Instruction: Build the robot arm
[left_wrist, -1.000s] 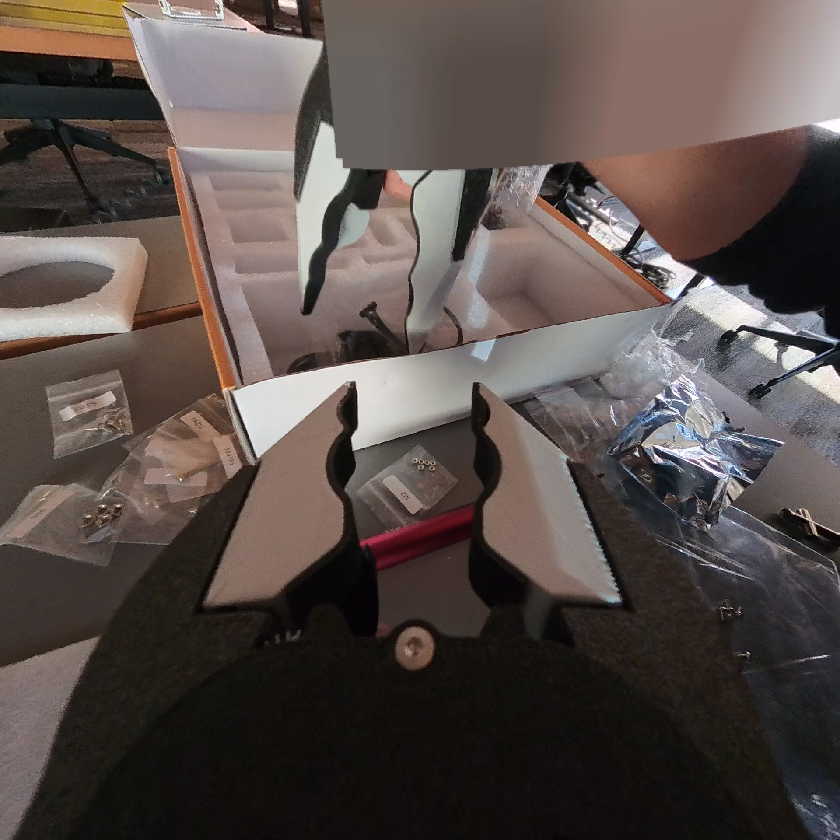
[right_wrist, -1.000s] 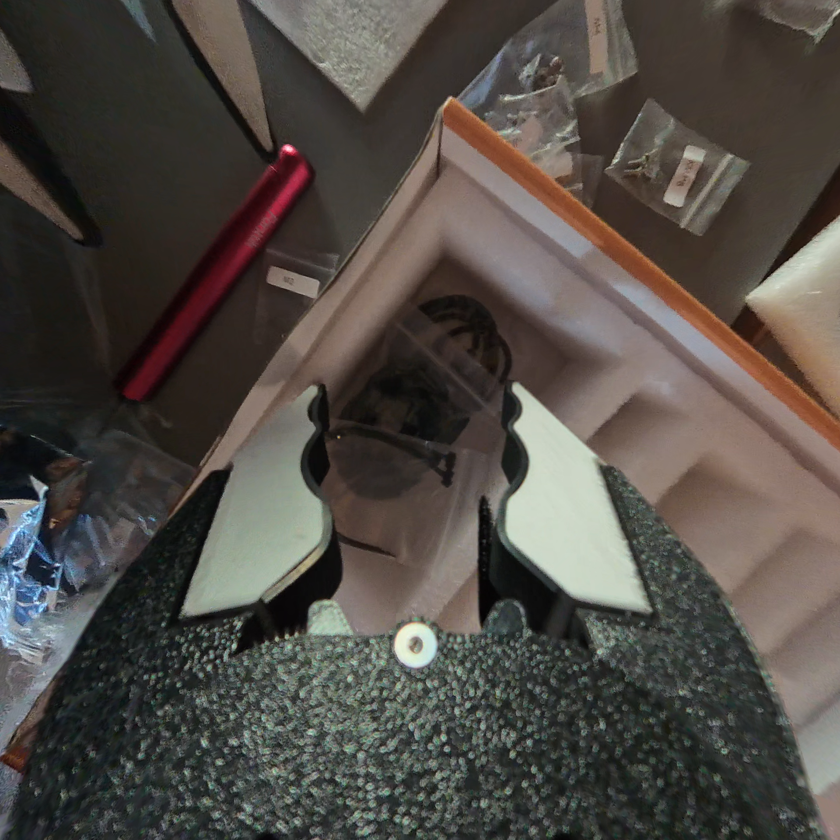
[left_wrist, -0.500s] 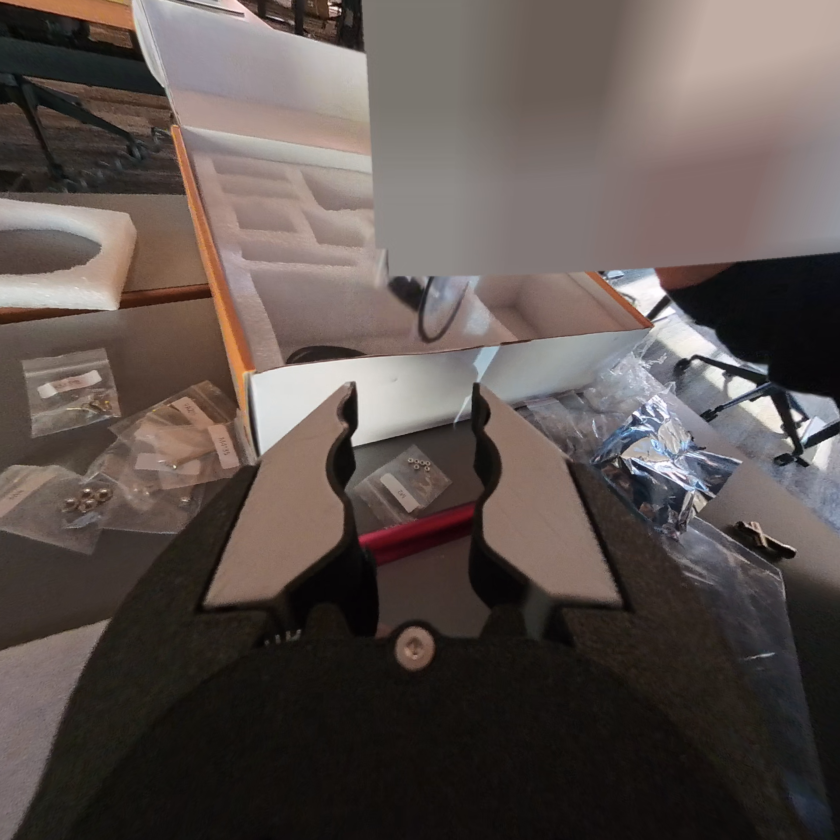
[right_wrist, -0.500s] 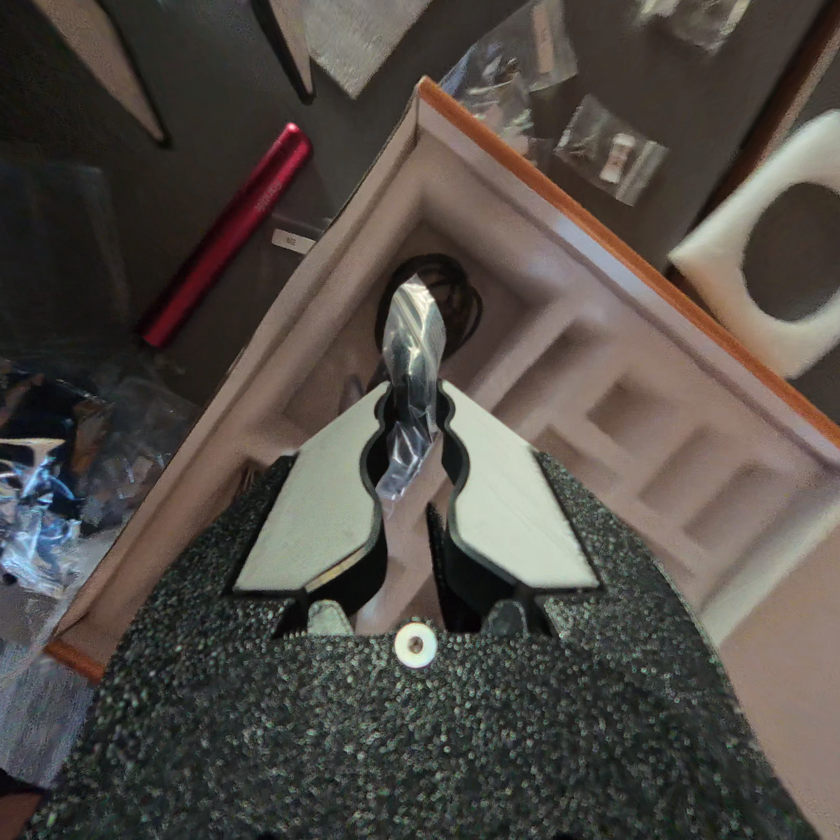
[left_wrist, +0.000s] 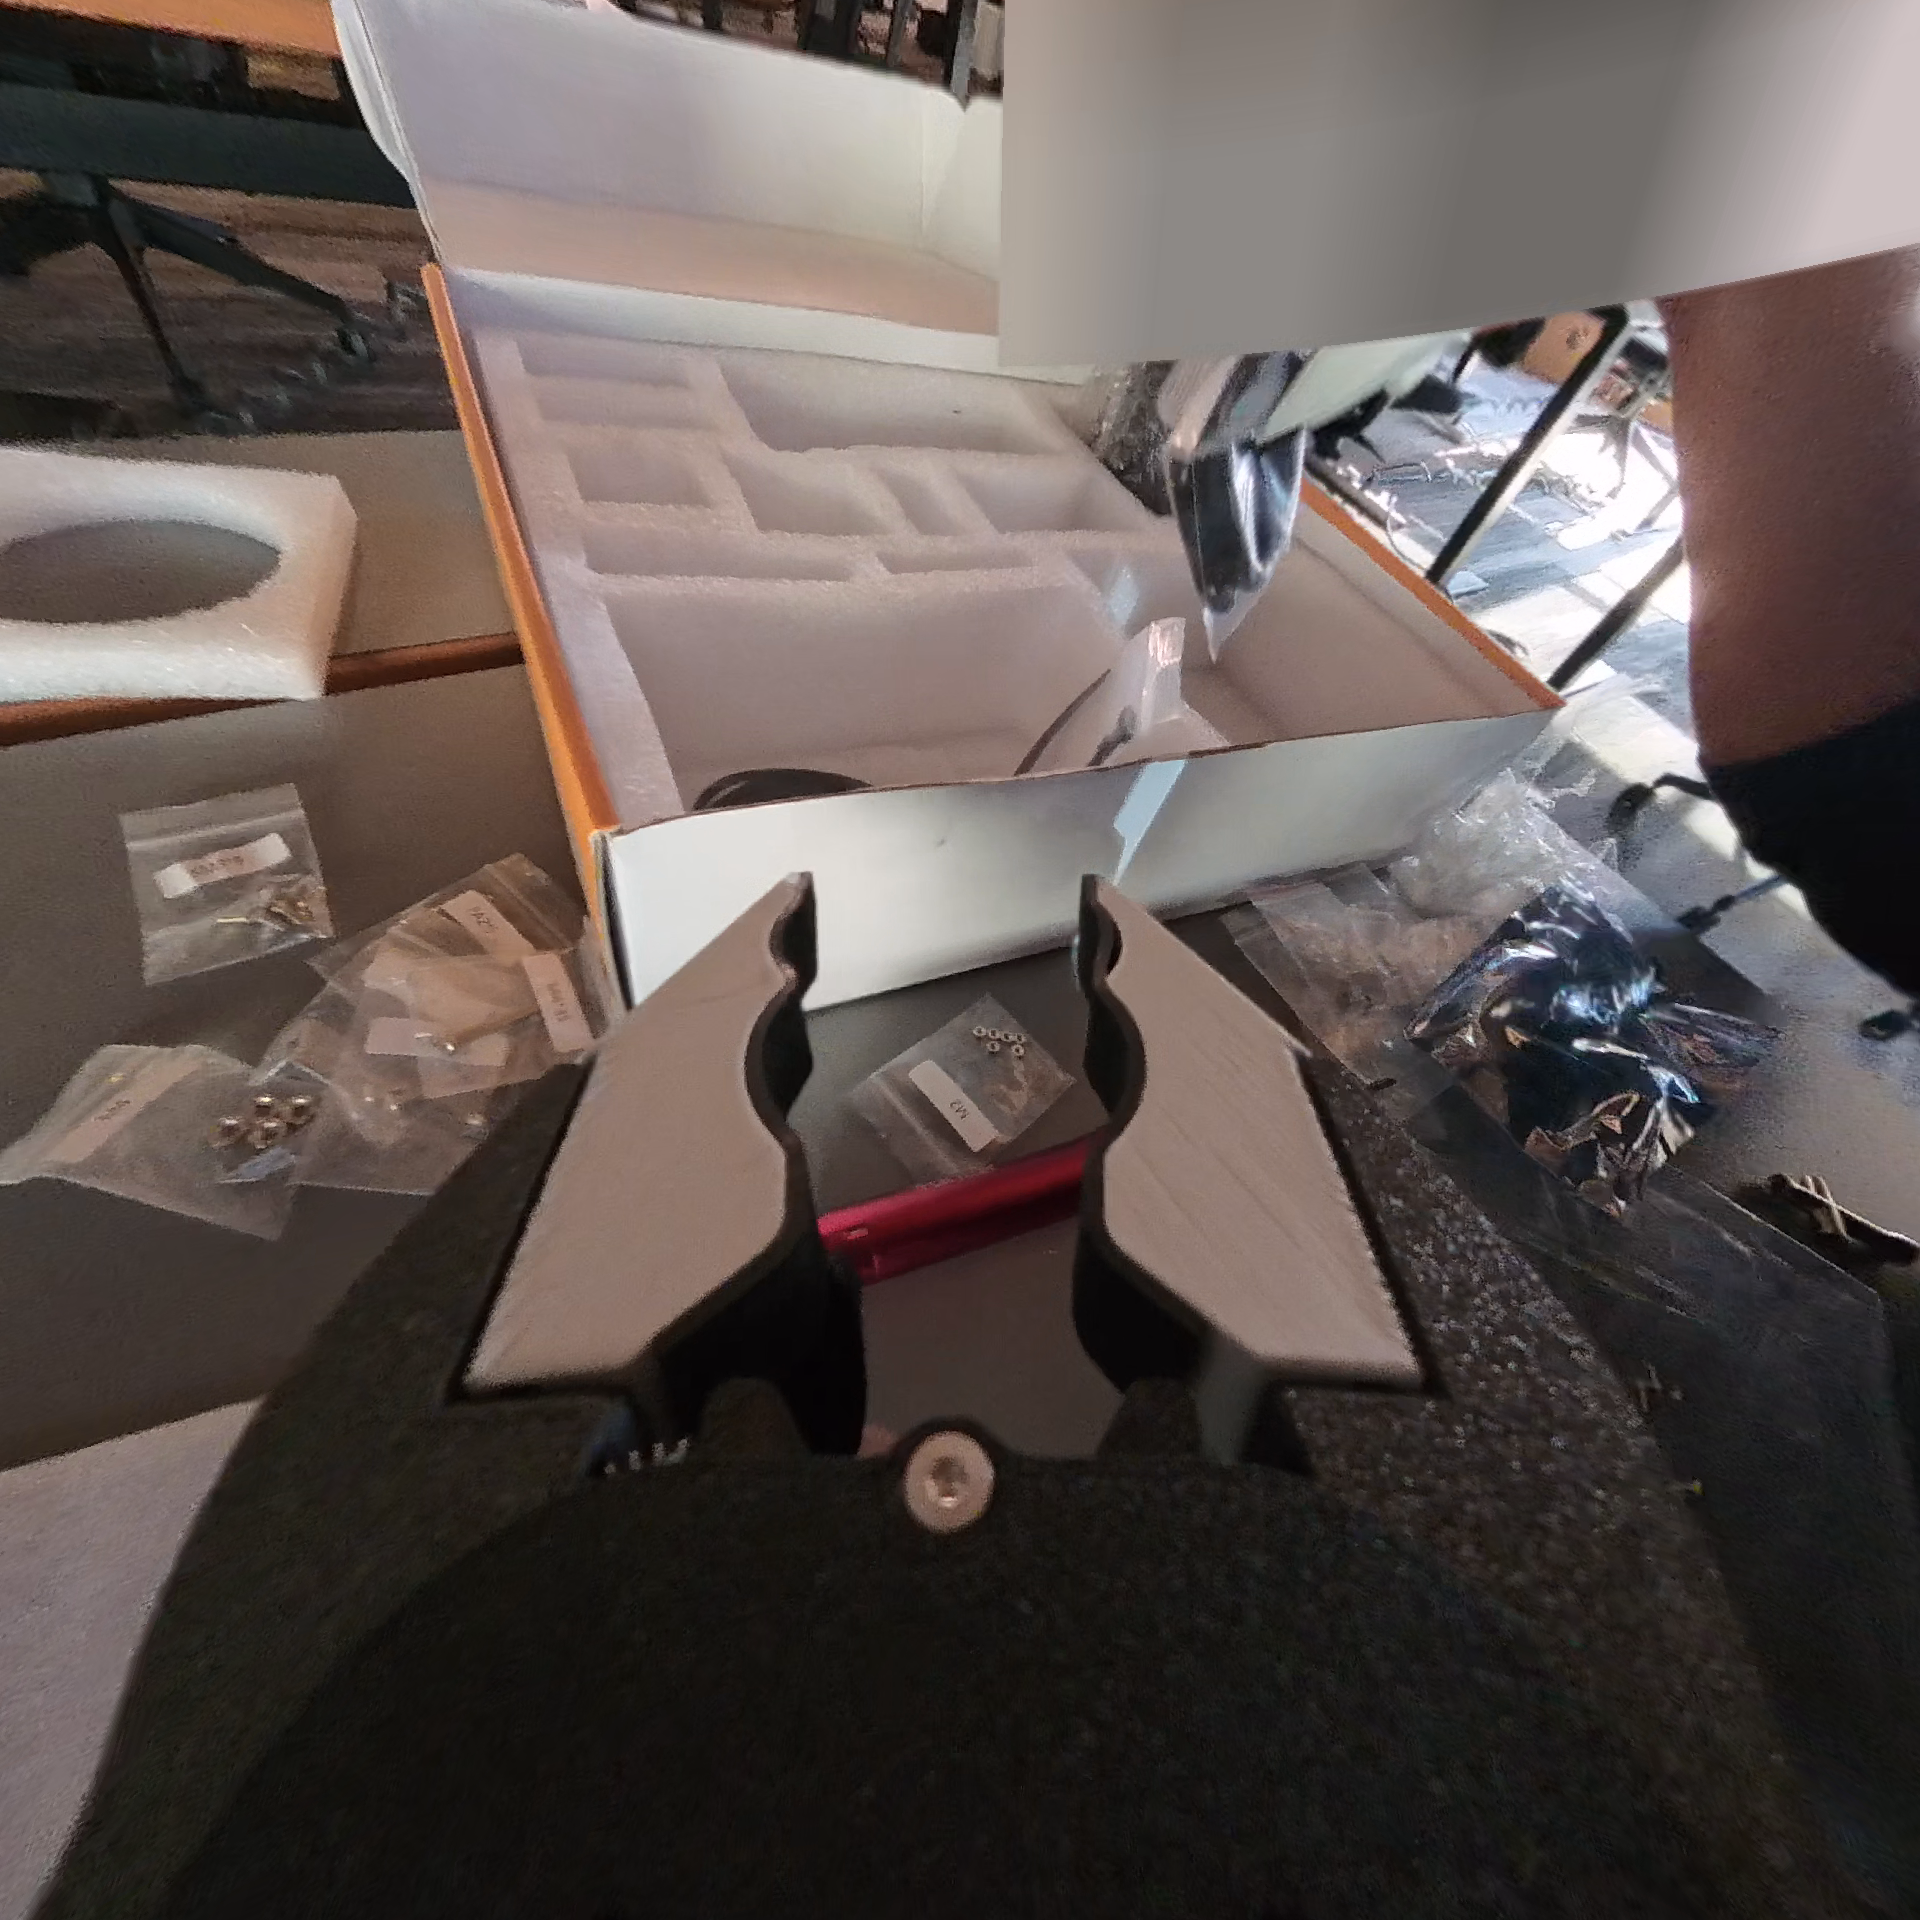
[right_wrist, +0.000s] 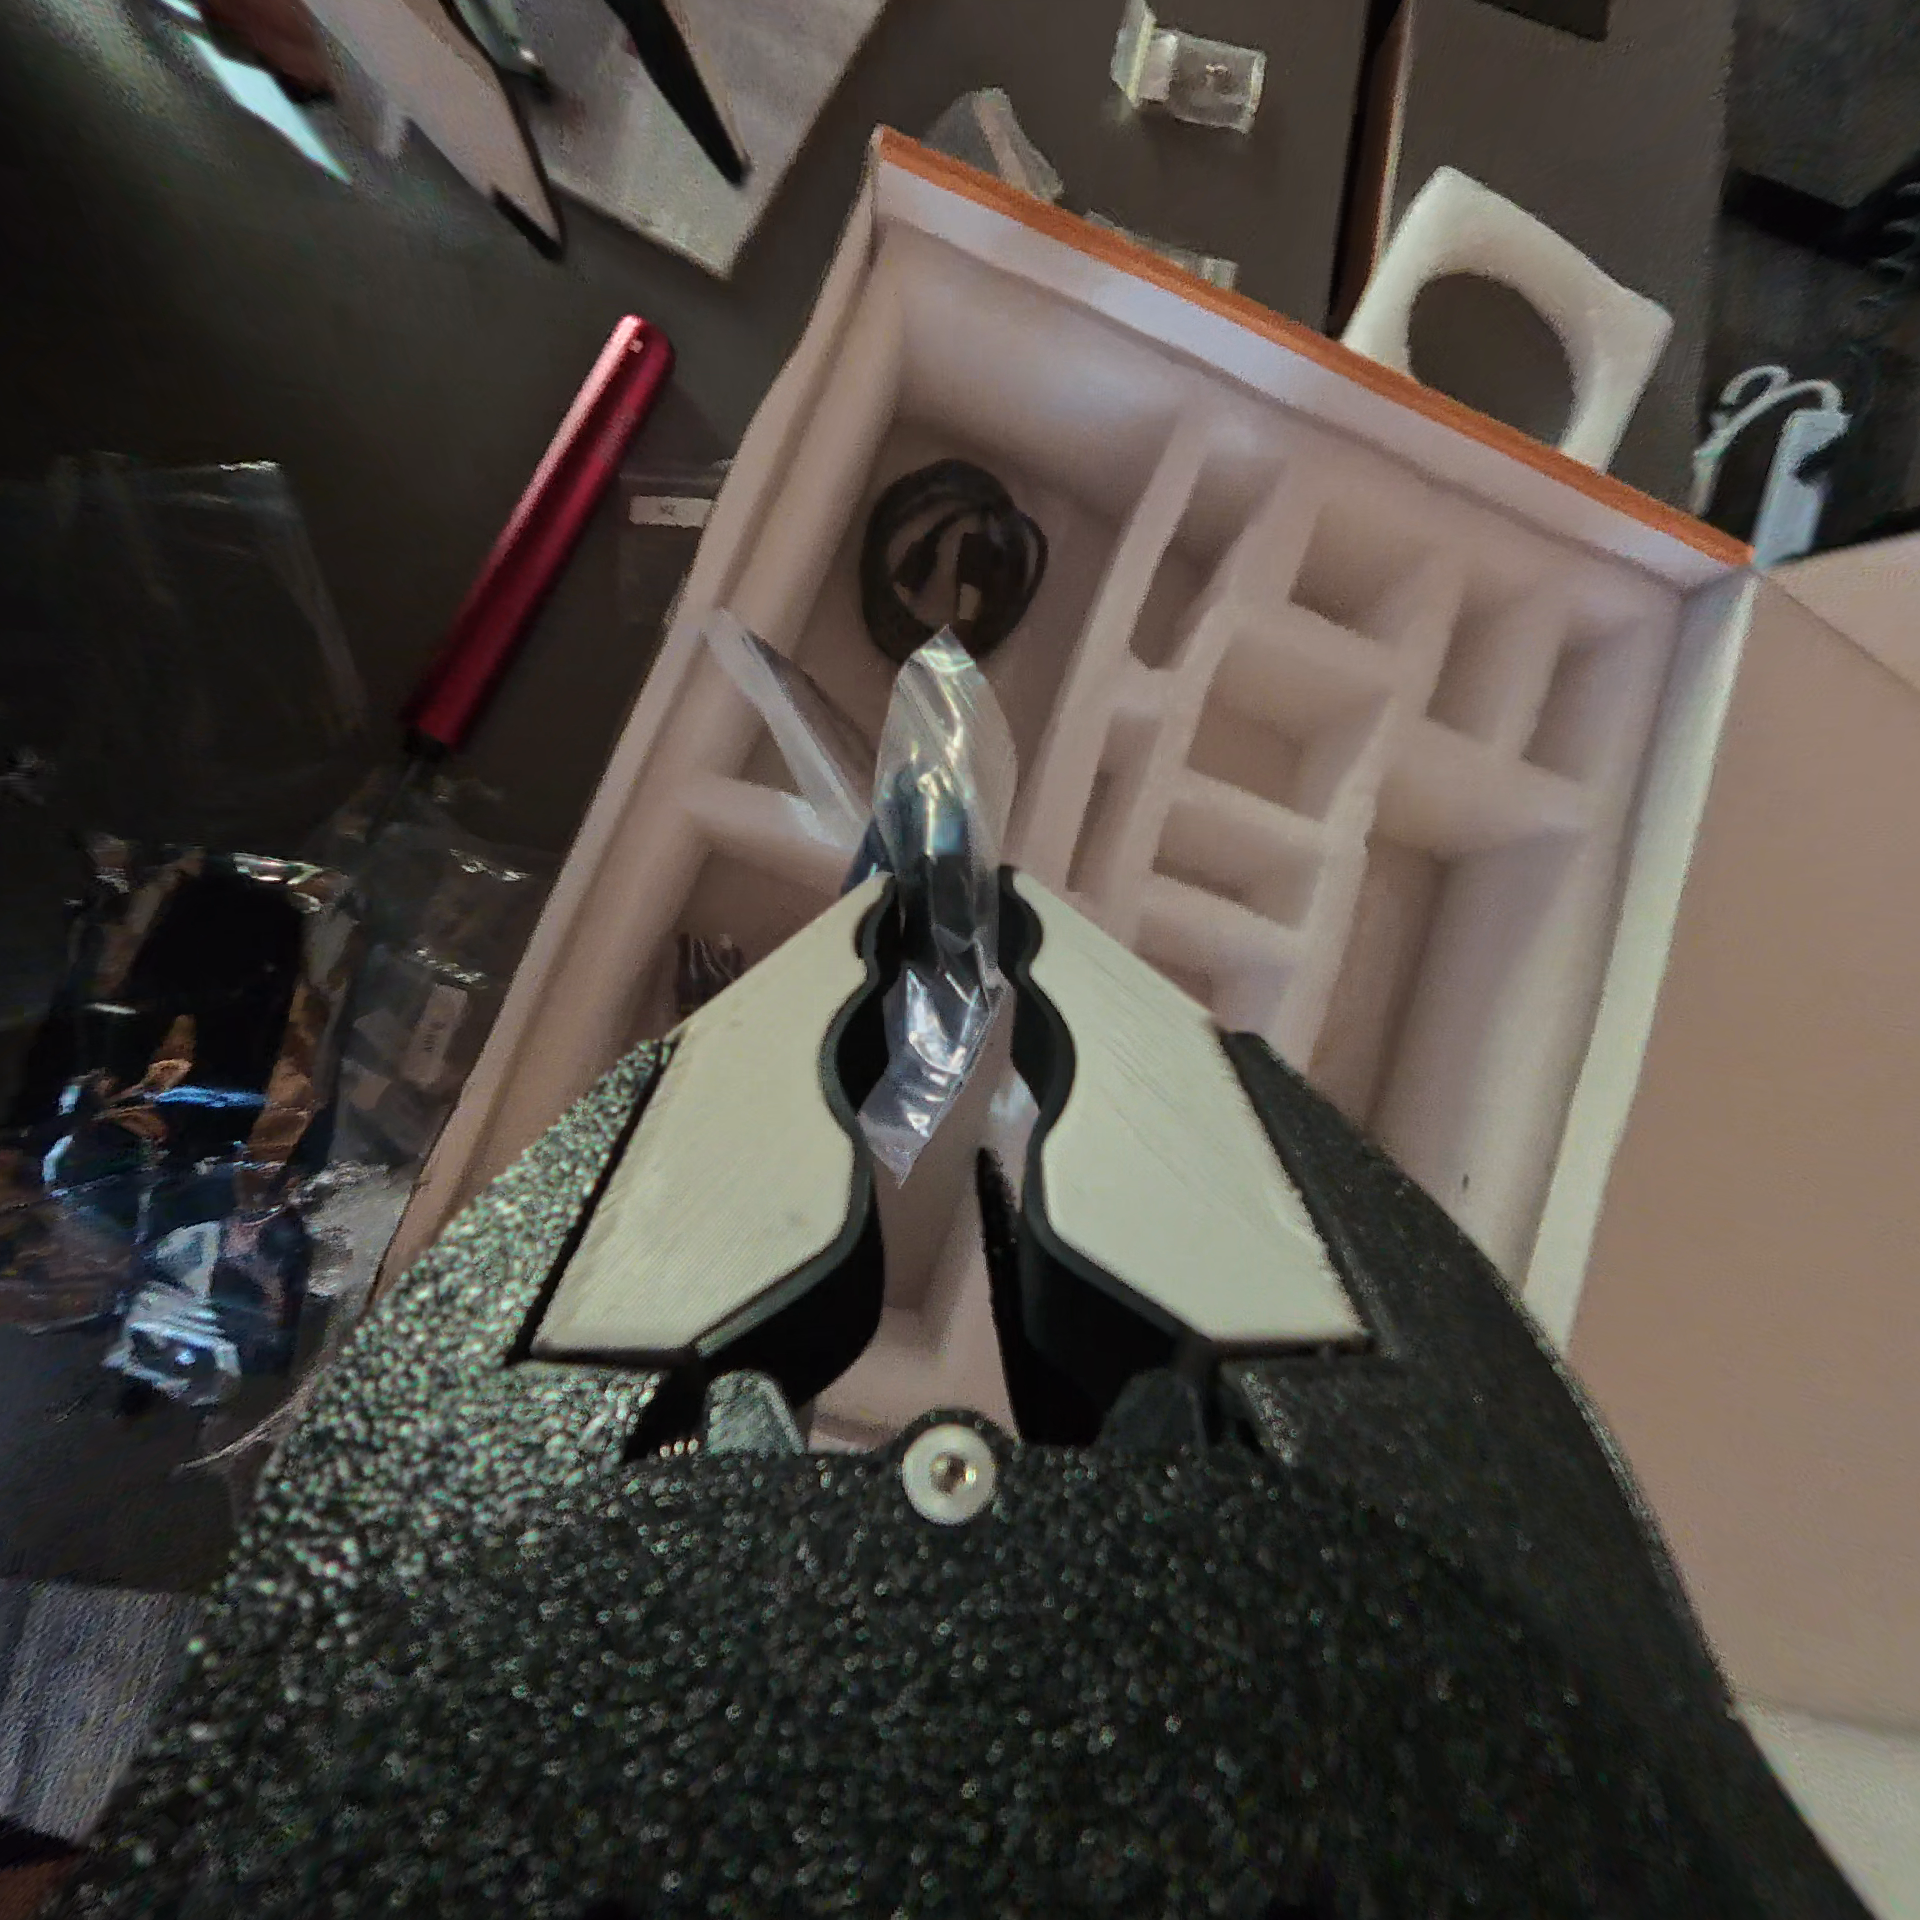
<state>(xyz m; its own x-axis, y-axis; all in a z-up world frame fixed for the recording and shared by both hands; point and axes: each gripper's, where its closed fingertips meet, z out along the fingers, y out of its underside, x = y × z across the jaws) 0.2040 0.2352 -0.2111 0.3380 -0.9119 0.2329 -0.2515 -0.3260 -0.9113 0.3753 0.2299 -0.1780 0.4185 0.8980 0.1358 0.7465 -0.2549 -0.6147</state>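
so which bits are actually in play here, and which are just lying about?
In play:
- right tongs, shut on clear plastic bag
- foam-lined box beneath it
- black cable coil in one compartment

Lying about:
- left tongs, open
- red tool
- small parts bags
- foil bag
- foam block

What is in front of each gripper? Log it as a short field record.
left gripper: open, holding nothing, above the grey table
nearest to left gripper: small clear bag of nuts and red metal tube
right gripper: shut on a clear plastic bag, held over the box
box: white, orange-edged, open, white foam insert with compartments
in box: coiled black cable in a corner compartment
beside box: foam block with round hole, crumpled silver bag
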